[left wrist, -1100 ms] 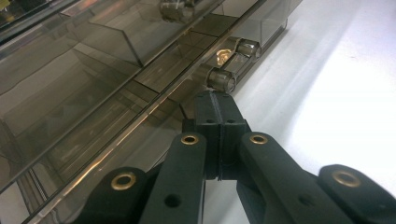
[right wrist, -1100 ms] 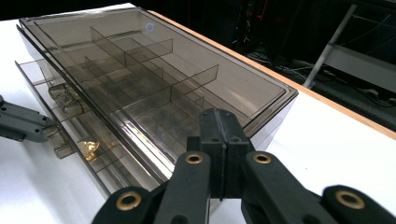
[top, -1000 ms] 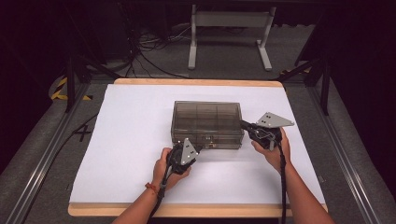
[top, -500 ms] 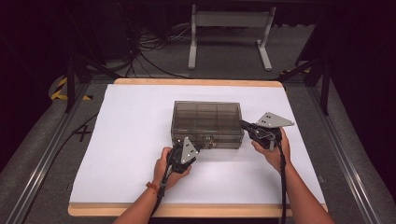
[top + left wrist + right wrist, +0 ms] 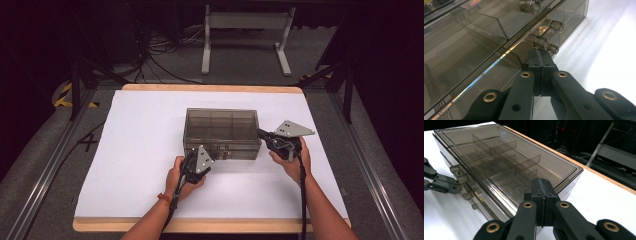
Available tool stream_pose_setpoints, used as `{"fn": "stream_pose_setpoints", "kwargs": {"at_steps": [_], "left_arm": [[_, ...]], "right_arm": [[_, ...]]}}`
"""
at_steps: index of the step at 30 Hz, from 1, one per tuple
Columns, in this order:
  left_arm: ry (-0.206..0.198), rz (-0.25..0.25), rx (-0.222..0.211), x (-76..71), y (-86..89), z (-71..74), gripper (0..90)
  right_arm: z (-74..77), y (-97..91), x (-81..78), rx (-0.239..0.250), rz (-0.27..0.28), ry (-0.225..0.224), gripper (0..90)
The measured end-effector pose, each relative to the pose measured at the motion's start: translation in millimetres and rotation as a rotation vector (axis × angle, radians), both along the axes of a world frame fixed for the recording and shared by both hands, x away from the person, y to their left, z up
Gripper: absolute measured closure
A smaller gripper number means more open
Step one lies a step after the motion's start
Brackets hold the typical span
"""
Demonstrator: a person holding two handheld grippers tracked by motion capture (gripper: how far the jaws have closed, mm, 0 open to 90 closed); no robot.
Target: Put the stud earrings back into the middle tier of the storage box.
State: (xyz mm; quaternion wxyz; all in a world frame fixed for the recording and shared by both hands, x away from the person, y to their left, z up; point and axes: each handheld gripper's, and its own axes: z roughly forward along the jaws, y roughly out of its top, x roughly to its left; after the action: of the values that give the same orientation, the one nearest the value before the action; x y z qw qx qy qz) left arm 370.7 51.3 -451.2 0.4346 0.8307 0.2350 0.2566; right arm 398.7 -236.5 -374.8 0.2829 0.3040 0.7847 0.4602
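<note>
- In the middle of my desk [image 5: 135, 150], a white top with a pale wooden edge, stands a smoky, see-through plastic organiser box [image 5: 221, 131], oblong, with a flat lid and thin dividers inside.
- From my right hand-held gripper view the box's lid looks shut, and the dividers cut the inside into many small compartments [image 5: 506, 167].
- My left hand-held gripper [image 5: 541, 58] has its black jaws pressed together with nothing between them, their tips right at the small clear plastic latch knobs [image 5: 541, 42] on the box's front wall; whether they touch a knob I cannot tell.
- My right hand-held gripper [image 5: 541, 188] also has its jaws together and empty, at the box's right end near the top rim.
- In the high view my left hand [image 5: 182, 175] sits just in front of the box and my right hand [image 5: 292, 160] just beside its right end.
- Around the desk the room is dark, with grey floor [image 5: 35, 165], a metal rail [image 5: 50, 165] along each side, black cables [image 5: 160, 55] behind, and a grey metal stand [image 5: 245, 30] at the far end.
- Yellow-and-black hazard tape [image 5: 65, 95] marks the floor at far left.
</note>
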Motion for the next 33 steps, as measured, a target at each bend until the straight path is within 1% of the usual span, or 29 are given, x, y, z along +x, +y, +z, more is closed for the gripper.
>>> {"fn": "stream_pose_setpoints", "kwargs": {"at_steps": [5, 13, 14, 15, 16, 19, 24, 33], "left_arm": [[-0.003, -0.001, 0.009, 1.1, -1.6, -0.2, 89.6], [-0.004, 0.019, 0.013, 5.9, -3.8, -1.0, 89.6], [0.001, 0.012, 0.021, 6.9, -3.4, -1.3, 89.6], [0.002, 0.011, 0.018, 6.8, -4.0, -2.0, 89.7], [-0.003, 0.013, 0.027, 6.7, -4.5, -2.0, 89.7], [-0.002, 0.01, 0.032, 6.8, -4.8, -2.4, 89.7], [0.004, 0.006, 0.022, 7.4, -4.2, -2.6, 89.7], [-0.004, 0.01, 0.03, 6.6, -4.9, -3.2, 89.6]], "right_arm": [[0.0, 0.2, -0.1, -0.001, -0.001, 0.0, 90.0], [0.1, 0.8, -0.6, -0.005, -0.003, -0.003, 90.0], [0.1, 0.7, -0.6, -0.005, -0.003, -0.003, 90.0], [0.1, 0.7, -0.6, -0.005, -0.003, -0.003, 90.0], [0.1, 0.7, -0.6, -0.005, -0.003, -0.003, 90.0], [0.2, 1.0, -0.9, -0.008, -0.004, -0.004, 90.0], [0.3, 1.3, -1.0, -0.012, -0.004, -0.006, 90.0], [0.5, 2.9, -2.1, -0.031, -0.01, -0.017, 90.0]]}}
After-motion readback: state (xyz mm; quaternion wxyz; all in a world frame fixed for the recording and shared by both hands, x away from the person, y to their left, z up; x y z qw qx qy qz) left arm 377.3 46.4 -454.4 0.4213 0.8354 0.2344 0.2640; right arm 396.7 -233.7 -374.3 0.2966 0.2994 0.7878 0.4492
